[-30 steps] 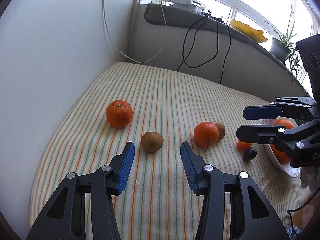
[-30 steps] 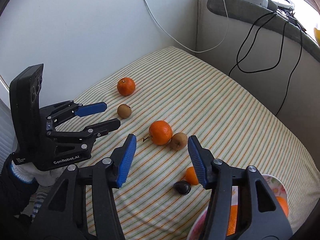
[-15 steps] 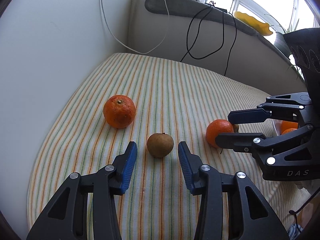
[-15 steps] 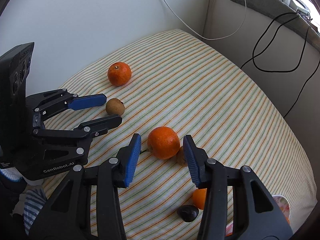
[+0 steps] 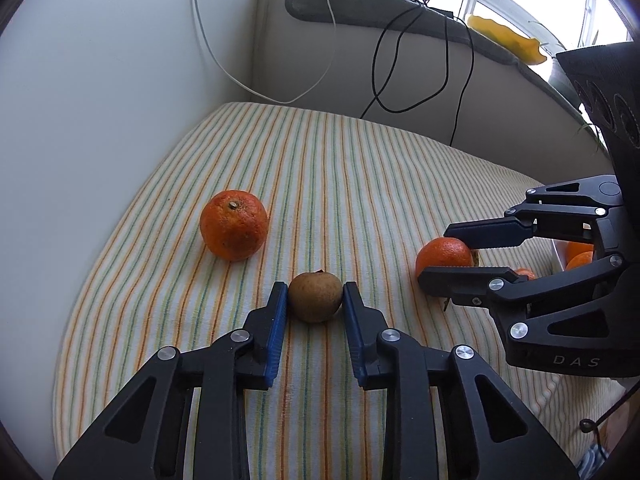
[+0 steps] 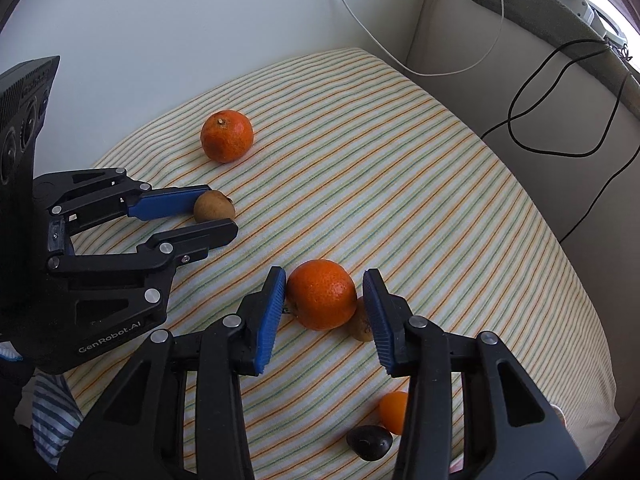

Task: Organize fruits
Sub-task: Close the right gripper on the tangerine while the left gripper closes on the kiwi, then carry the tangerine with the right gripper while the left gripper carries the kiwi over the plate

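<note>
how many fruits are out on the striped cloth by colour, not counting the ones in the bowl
orange: 3
brown: 2
dark purple: 1
total: 6

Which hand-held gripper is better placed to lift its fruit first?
Left hand-held gripper: both pads already press the small brown fruit. The right hand-held gripper shows a gap at one side of its orange tangerine.

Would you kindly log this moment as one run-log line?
left gripper: closing on brown fruit | right gripper: closing around orange, gap on one side | both on striped cloth
</note>
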Action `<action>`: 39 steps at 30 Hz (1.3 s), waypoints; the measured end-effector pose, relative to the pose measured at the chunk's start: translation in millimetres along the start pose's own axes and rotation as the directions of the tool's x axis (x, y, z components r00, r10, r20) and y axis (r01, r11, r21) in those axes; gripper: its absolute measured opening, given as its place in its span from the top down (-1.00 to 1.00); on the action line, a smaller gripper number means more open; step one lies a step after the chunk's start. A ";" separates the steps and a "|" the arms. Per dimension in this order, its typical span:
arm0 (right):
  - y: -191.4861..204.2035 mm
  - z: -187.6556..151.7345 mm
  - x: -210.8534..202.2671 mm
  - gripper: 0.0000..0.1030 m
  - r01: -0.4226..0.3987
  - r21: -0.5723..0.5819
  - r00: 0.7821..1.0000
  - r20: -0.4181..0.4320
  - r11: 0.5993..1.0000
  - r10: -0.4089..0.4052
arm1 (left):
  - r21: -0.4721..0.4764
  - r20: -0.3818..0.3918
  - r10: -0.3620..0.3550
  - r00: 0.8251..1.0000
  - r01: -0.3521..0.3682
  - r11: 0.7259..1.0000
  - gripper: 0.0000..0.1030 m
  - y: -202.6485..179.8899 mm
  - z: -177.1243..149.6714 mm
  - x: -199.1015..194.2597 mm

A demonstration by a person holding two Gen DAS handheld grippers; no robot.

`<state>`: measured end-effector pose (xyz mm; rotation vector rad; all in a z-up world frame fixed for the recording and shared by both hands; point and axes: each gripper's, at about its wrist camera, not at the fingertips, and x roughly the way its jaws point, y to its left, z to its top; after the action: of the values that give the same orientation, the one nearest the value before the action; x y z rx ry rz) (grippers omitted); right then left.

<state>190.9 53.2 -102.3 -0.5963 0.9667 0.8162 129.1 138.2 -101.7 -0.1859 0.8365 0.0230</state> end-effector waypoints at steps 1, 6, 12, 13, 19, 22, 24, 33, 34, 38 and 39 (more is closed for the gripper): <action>0.5 0.0 0.6 0.27 -0.011 0.002 1.000 -0.003 1.000 0.011 | 0.000 0.001 0.000 1.000 0.000 1.000 0.50 0.2 0.0 0.0; 0.8 -1.6 -1.9 0.28 -0.003 0.010 1.000 0.011 1.000 0.002 | -0.011 0.008 -0.008 1.000 0.008 1.000 0.51 2.4 -1.2 -1.8; 0.3 -6.3 -14.3 0.29 -0.026 0.032 0.999 0.039 0.999 0.024 | -0.021 0.024 -0.010 1.000 0.011 1.000 0.51 3.3 -2.7 -9.0; 0.0 -7.1 -16.5 0.29 -0.028 0.035 0.999 0.046 0.999 0.027 | -0.023 0.028 -0.012 1.000 0.013 1.000 0.51 3.7 -3.5 -11.3; -1.5 -14.4 -38.5 0.29 -0.054 0.059 0.994 0.097 0.997 0.048 | -0.026 0.057 -0.025 0.998 0.026 0.999 0.51 0.5 -6.3 -28.2; -3.1 -20.6 -50.6 0.29 -0.064 0.074 0.991 0.122 0.995 0.055 | -0.018 0.076 -0.035 0.996 0.036 0.999 0.51 -5.1 -7.1 -39.0; -4.1 -24.8 -58.0 0.29 -0.070 0.082 0.989 0.137 0.994 0.058 | -0.009 0.089 -0.042 0.995 0.043 0.999 0.51 -10.6 -7.1 -46.3; -8.4 -42.5 -90.6 0.29 -0.080 0.105 0.978 0.198 0.991 0.058 | 0.025 0.132 -0.089 0.987 0.086 0.996 0.51 -35.7 -7.6 -70.6; -9.0 -44.4 -93.6 0.29 -0.081 0.109 0.977 0.204 0.991 0.058 | 0.029 0.133 -0.093 0.987 0.090 0.996 0.51 -38.8 -7.5 -71.6; -12.0 -52.4 -104.7 0.29 -0.086 0.127 0.973 0.226 0.988 0.055 | 0.045 0.139 -0.110 0.984 0.105 0.993 0.51 -48.7 -9.1 -77.0; -13.3 -54.1 -107.1 0.29 -0.088 0.132 0.971 0.232 0.987 0.056 | 0.048 0.140 -0.114 0.984 0.108 0.993 0.51 -50.2 -10.3 -78.6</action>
<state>141.6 -30.5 -30.7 -0.3379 0.8314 0.8529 73.5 91.2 -42.6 -0.1899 0.6822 -0.0843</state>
